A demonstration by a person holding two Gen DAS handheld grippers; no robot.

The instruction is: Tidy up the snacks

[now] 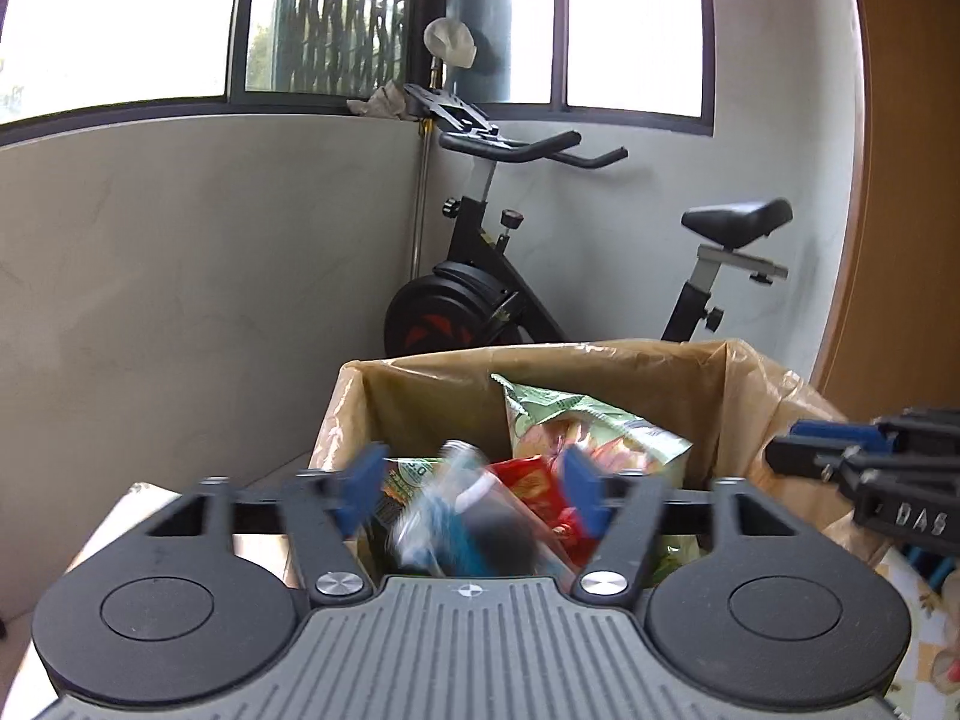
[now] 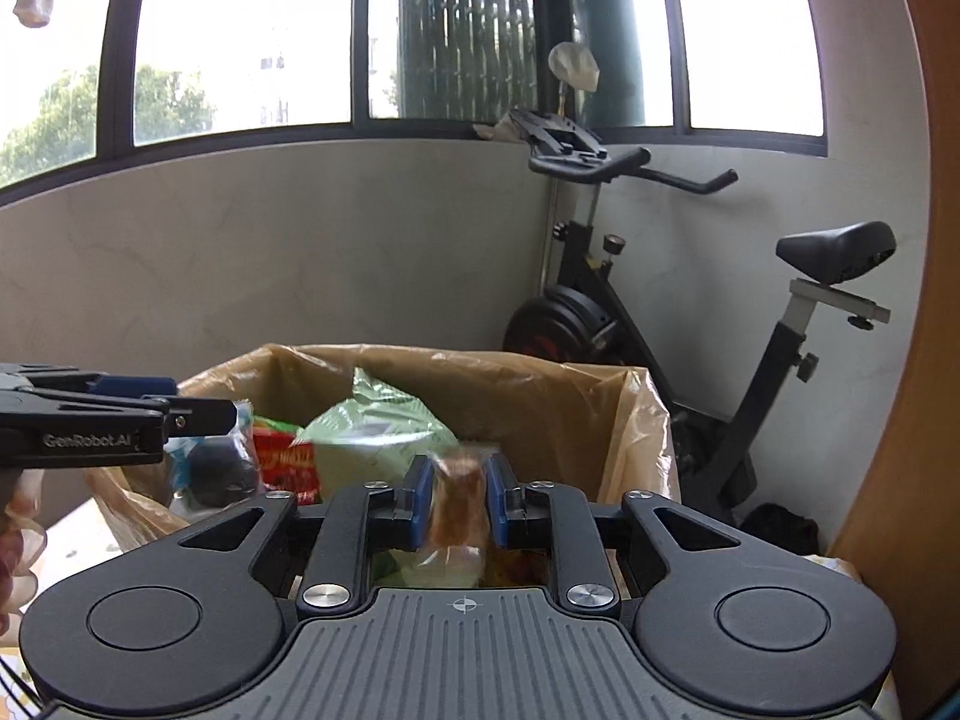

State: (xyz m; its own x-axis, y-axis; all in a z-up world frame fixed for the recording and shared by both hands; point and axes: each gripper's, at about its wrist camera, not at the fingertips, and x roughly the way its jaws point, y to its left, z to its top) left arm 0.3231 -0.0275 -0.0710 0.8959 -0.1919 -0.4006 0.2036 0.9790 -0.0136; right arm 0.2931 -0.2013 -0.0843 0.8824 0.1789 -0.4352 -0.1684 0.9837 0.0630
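Observation:
A cardboard box lined with a tan plastic bag (image 1: 600, 372) (image 2: 540, 396) holds snacks: a green chip bag (image 1: 576, 426) (image 2: 372, 438) and a red packet (image 1: 528, 480) (image 2: 282, 462). My left gripper (image 1: 471, 489) is open over the box; a blurred blue, white and dark packet (image 1: 462, 522) lies between its fingers, free of the pads. It also shows in the right wrist view (image 2: 210, 468). My right gripper (image 2: 457, 504) is shut on a clear packet with brown snacks (image 2: 459, 504), held over the box's near edge.
A black exercise bike (image 1: 510, 276) (image 2: 690, 312) stands behind the box against a grey wall under windows. A wooden panel (image 1: 900, 180) rises at the right. A patterned cloth (image 1: 918, 612) lies under the box. A pale box (image 1: 144, 498) lies at left.

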